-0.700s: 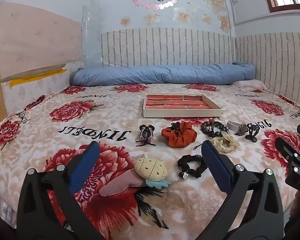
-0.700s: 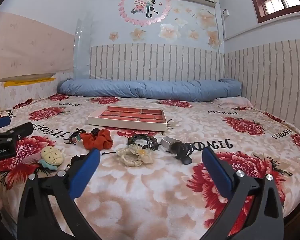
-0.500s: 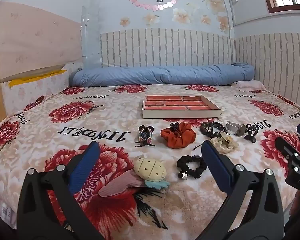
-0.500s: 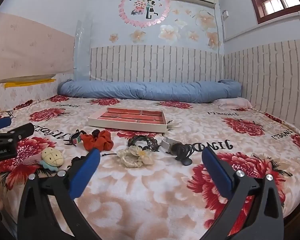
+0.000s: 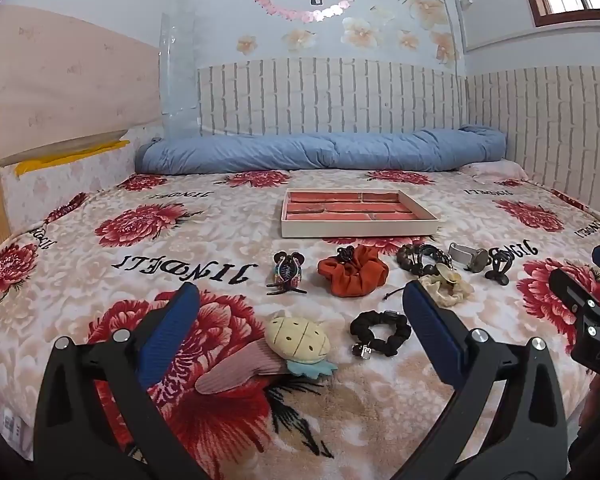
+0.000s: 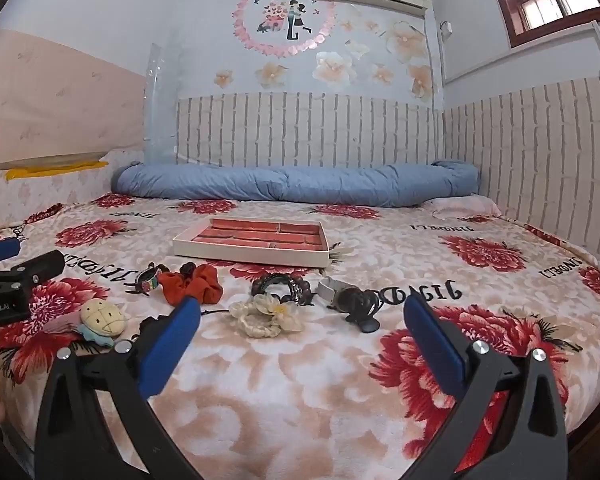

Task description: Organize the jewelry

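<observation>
1. Left gripper (image 5: 300, 304): spread wide, empty.
2. Right gripper (image 6: 302, 316): likewise.
3. Black scrunchie (image 5: 380, 333): lies near the tray (image 5: 360, 227).
4. Likely soft and light; pinch across its band.

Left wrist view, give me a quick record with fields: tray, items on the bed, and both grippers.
tray: tray on the blanket, compartments look empty
nearest items: plush clip, black scrunchie
behind them: claw clip, orange scrunchie, cream scrunchie
left gripper: left gripper, fingers apart, holding nothing
right gripper: right gripper, open, holding nothing
</observation>
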Available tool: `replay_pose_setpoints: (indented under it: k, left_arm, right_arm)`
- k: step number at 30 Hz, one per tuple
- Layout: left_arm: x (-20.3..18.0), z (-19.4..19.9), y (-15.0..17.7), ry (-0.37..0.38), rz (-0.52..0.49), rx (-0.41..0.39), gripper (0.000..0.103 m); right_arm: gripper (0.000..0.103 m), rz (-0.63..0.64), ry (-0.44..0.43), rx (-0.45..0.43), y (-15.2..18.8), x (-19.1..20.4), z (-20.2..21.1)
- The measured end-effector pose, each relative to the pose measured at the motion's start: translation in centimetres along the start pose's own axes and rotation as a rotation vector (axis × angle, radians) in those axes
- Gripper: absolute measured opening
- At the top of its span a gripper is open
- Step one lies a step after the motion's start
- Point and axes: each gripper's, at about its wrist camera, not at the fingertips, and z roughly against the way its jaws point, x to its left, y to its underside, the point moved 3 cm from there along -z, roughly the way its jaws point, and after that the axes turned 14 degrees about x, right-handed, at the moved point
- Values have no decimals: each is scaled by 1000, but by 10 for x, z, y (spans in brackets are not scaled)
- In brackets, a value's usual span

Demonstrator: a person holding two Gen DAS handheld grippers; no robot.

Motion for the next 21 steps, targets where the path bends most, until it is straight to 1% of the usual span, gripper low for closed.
replay_pose_setpoints:
  k: [21]
  left_arm:
    - [-2, -2, 1, 2, -4, 5, 98]
  right_arm:
    - [99, -6, 8, -2, 2, -2, 0]
